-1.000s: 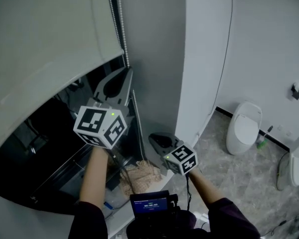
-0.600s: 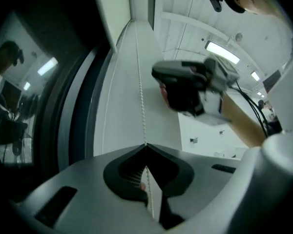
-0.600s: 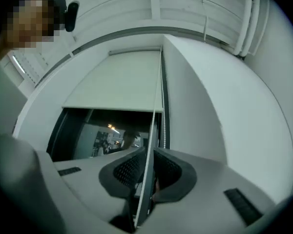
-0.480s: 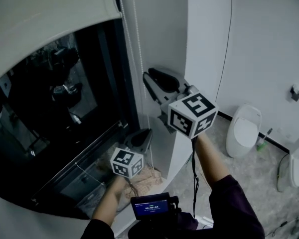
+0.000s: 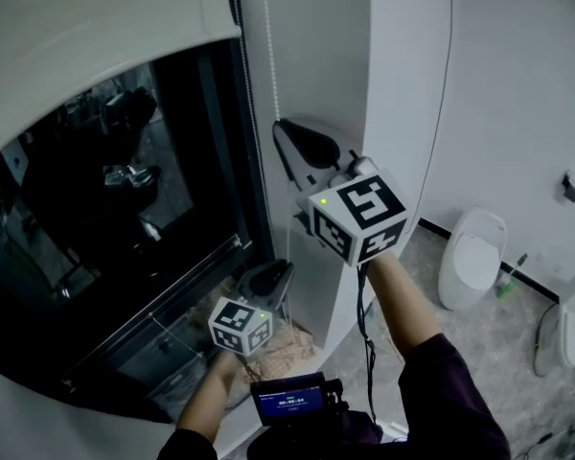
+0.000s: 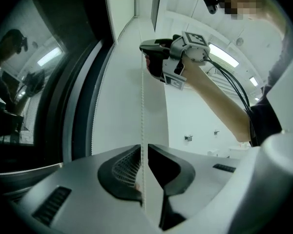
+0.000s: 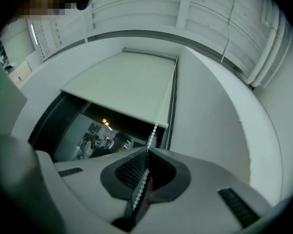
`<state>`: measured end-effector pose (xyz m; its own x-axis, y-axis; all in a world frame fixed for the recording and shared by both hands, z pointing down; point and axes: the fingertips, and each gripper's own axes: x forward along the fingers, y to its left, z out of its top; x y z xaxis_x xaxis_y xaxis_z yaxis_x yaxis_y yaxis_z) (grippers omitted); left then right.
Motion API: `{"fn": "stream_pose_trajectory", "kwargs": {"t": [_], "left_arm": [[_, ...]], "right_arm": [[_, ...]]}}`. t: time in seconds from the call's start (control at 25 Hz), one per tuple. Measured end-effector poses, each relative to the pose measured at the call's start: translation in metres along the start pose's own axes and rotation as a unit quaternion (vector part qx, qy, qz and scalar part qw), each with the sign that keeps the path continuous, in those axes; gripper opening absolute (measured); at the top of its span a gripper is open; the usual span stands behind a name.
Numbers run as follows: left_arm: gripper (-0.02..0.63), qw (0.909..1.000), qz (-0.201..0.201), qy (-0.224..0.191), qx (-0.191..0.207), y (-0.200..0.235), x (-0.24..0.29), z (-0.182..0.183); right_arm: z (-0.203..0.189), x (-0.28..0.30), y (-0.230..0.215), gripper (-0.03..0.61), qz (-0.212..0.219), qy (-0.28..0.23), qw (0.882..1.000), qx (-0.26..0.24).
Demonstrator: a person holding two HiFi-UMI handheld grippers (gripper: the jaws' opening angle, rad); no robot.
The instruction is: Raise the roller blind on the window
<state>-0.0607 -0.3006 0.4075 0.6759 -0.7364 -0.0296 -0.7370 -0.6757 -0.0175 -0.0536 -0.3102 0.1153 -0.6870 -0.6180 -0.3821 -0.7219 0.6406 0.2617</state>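
The pale roller blind [image 5: 86,36] covers the top of the dark window [image 5: 125,228]; in the right gripper view the blind [image 7: 122,82] hangs above the glass. Its white bead chain [image 5: 271,75] runs down the window's right side. My right gripper [image 5: 280,134] is up high and shut on the chain. My left gripper [image 5: 284,268] is lower, near the sill, also shut on it. In the left gripper view the chain [image 6: 142,106] runs straight from the left gripper [image 6: 142,151] up to the right gripper [image 6: 147,57]. The right gripper [image 7: 147,152] pinches the chain [image 7: 161,108].
A white wall column [image 5: 402,113] stands just right of the chain. A crumpled cloth [image 5: 283,338] lies on the sill below the left gripper. A toilet [image 5: 470,252] and another white fixture [image 5: 565,324] stand on the tiled floor at the right.
The grippers have swapped heights: the left went from high on the chain down to the sill, the right rose from low to high. The blind's bottom edge has gone up, showing more glass.
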Motion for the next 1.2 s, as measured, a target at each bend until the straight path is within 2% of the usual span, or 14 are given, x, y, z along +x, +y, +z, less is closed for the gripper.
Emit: {"fn": "stream_pose_trajectory", "kwargs": {"t": [0.12, 0.24, 0.32, 0.4, 0.48, 0.56, 0.68, 0.76, 0.92, 1.08, 1.2], "left_arm": [[0.015, 0.9990, 0.023, -0.032, -0.020, 0.020, -0.012, 0.021], [0.015, 0.9963, 0.028, -0.078, -0.019, 0.031, -0.020, 0.070], [0.015, 0.9940, 0.026, -0.106, -0.006, 0.032, -0.024, 0.105], [0.015, 0.9913, 0.023, -0.129, 0.010, 0.033, -0.025, 0.136], [0.015, 0.9892, 0.019, -0.144, 0.022, 0.033, -0.023, 0.160], [0.015, 0.9878, 0.009, -0.153, 0.030, 0.028, -0.018, 0.179], [0.015, 0.9850, -0.001, -0.165, 0.049, 0.016, -0.010, 0.208], [0.015, 0.9832, 0.004, -0.172, 0.060, 0.012, -0.005, 0.225], [0.015, 0.9792, 0.032, -0.187, 0.072, 0.015, -0.003, 0.248], [0.009, 0.9775, 0.056, -0.183, 0.089, 0.022, -0.003, 0.253], [0.009, 0.9736, 0.075, -0.200, 0.080, 0.027, -0.011, 0.255]], "right_arm": [[-0.004, -0.009, -0.001, 0.015, -0.011, 0.002, 1.000, -0.016], [-0.030, -0.018, 0.009, 0.015, -0.005, 0.026, 0.999, -0.027], [-0.069, -0.027, 0.019, 0.015, 0.001, 0.059, 0.998, -0.026], [-0.122, -0.040, 0.039, 0.015, 0.019, 0.113, 0.993, 0.000], [-0.176, -0.054, 0.067, 0.015, 0.043, 0.159, 0.986, 0.023], [-0.223, -0.070, 0.097, 0.015, 0.064, 0.200, 0.978, 0.023], [-0.271, -0.094, 0.126, 0.015, 0.087, 0.247, 0.965, 0.023], [-0.281, -0.104, 0.134, 0.015, 0.097, 0.254, 0.961, 0.042], [-0.277, -0.113, 0.134, 0.015, 0.103, 0.246, 0.962, 0.058], [-0.276, -0.119, 0.124, 0.015, 0.094, 0.242, 0.963, 0.078], [-0.277, -0.124, 0.114, 0.015, 0.083, 0.242, 0.963, 0.086]]}}
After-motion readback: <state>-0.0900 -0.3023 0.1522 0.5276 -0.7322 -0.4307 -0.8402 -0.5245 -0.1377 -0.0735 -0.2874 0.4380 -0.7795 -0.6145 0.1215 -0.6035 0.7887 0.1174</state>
